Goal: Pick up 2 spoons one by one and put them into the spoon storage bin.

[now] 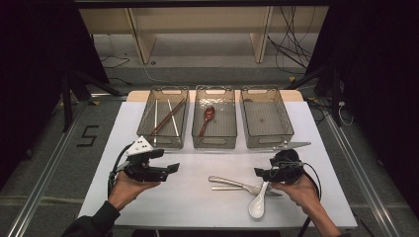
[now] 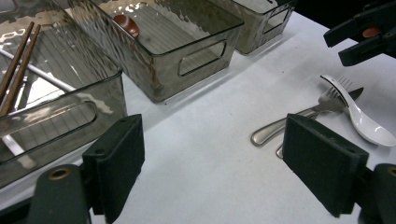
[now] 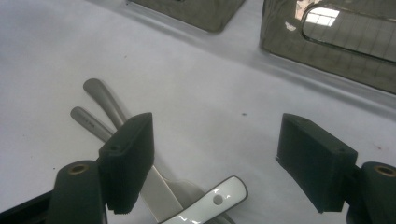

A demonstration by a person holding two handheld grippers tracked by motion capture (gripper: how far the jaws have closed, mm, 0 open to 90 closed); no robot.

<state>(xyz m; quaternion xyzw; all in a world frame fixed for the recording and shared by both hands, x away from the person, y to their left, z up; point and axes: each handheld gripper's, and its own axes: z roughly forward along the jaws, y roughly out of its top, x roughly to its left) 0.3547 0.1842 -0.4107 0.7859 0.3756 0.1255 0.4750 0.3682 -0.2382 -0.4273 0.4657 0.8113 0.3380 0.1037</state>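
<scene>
Nearest you, low on the counter (image 1: pixel 163 197), lies the white ceramic spoon (image 1: pixel 259 202), its handle crossing a steel fork (image 1: pixel 232 183) and a table knife (image 1: pixel 243 189) that rest touching each other in one small heap. Your right tongs (image 1: pixel 259 173) hover just above that heap with the jaws spread wide and nothing between them; in the right gripper view the spoon's handle (image 3: pixel 210 203) and the knife blade sit just beneath the left jaw. Your left tongs (image 1: pixel 170 168) are open and empty too, held well to the left of the spoon, over bare counter.

This looks like the sorting of cutlery into bins, with the pick of the next piece in hand. The next move calls for lowering the right tongs so the jaws straddle the spoon handle alone, then closing; it rides on top, so take care not to catch the knife under it.

Beyond the spoon stand three clear bins in a row. The left bin (image 1: pixel 148 133) holds chopsticks (image 1: pixel 168 117), wooden and pale ones. The middle bin (image 1: pixel 214 142) holds one dark red spoon (image 1: pixel 207 118). The right bin (image 1: pixel 286 129) looks empty. Another metal utensil (image 1: pixel 292 145) lies on the counter just in front of the right bin.
</scene>
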